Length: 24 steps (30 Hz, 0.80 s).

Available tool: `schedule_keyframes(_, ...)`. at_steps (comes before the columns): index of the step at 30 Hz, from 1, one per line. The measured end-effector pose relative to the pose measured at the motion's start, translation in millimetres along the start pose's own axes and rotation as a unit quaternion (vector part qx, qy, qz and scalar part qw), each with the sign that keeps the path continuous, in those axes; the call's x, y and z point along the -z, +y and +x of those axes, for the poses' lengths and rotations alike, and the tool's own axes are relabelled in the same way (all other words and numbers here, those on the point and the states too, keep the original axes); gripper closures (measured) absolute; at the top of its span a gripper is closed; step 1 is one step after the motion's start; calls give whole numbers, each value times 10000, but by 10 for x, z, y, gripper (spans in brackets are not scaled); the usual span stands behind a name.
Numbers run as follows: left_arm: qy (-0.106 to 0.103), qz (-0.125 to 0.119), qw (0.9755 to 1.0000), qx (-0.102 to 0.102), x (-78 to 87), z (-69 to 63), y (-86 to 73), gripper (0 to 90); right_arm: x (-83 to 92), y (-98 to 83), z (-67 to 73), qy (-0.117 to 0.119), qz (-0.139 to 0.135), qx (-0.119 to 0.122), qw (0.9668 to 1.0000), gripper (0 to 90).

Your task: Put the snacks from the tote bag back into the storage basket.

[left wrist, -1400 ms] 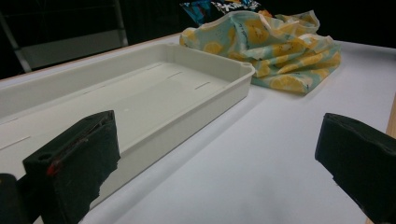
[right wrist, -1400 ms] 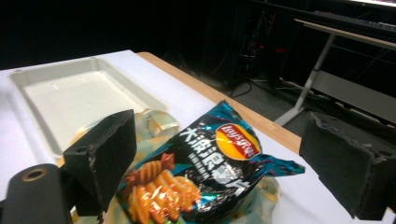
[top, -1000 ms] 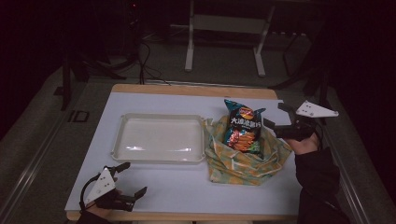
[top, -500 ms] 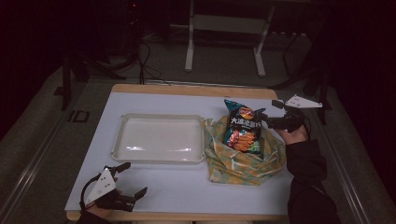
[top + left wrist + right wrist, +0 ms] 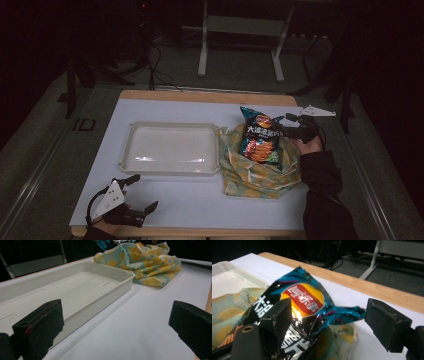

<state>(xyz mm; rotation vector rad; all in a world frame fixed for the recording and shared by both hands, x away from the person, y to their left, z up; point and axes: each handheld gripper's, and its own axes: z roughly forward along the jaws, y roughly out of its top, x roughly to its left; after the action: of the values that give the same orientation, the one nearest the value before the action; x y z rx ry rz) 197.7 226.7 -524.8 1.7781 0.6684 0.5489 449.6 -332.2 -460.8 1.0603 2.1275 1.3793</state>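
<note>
Now the right hand-held gripper (image 5: 286, 126) had come down from the tabletop's (image 5: 165, 200) right edge to the chip bag (image 5: 260, 137) standing in the patterned cloth bag (image 5: 255, 172), its jaws just closing around the crinkled top corner but not yet pinching. The left hand-held gripper (image 5: 142, 195) waited open, empty, at the near left corner; the tray (image 5: 170, 170) beside lay unobstructed.

Chip bag (image 5: 260, 140) stands in cloth bag (image 5: 255, 172), apparently touching tray (image 5: 170, 167)

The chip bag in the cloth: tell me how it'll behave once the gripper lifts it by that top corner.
The chip bag looks puffy and crinkled, so probably light and floppy; held by one corner it may swing. Its glossy foil could slip between the right gripper jaws, which have been closing around that corner. The contents are likely fragile, so squeeze the seam only.
</note>
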Motion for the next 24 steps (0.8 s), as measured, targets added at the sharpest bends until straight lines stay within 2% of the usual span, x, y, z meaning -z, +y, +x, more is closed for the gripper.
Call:
schedule_keyframes(3,-11,8,10000,-11,-5,-6,-2,1,-22,-36,-21,-38,54,-73,10000,334)
schedule_keyframes(6,-22,25,10000,-22,-6,-9,-5,1,-49,-74,-30,21,124,-170,9998,413)
schedule_keyframes(12,-18,40,10000,-30,-3,-7,-10,1,-103,-124,-51,94,327,-426,9985,473)
schedule_keyframes(20,-41,61,10000,-37,-4,-9,-11,0,-140,-146,-53,172,509,-501,9973,530)
schedule_keyframes(24,-44,72,10000,-33,-3,-8,-11,0,-160,-145,-54,271,622,-531,9963,653)
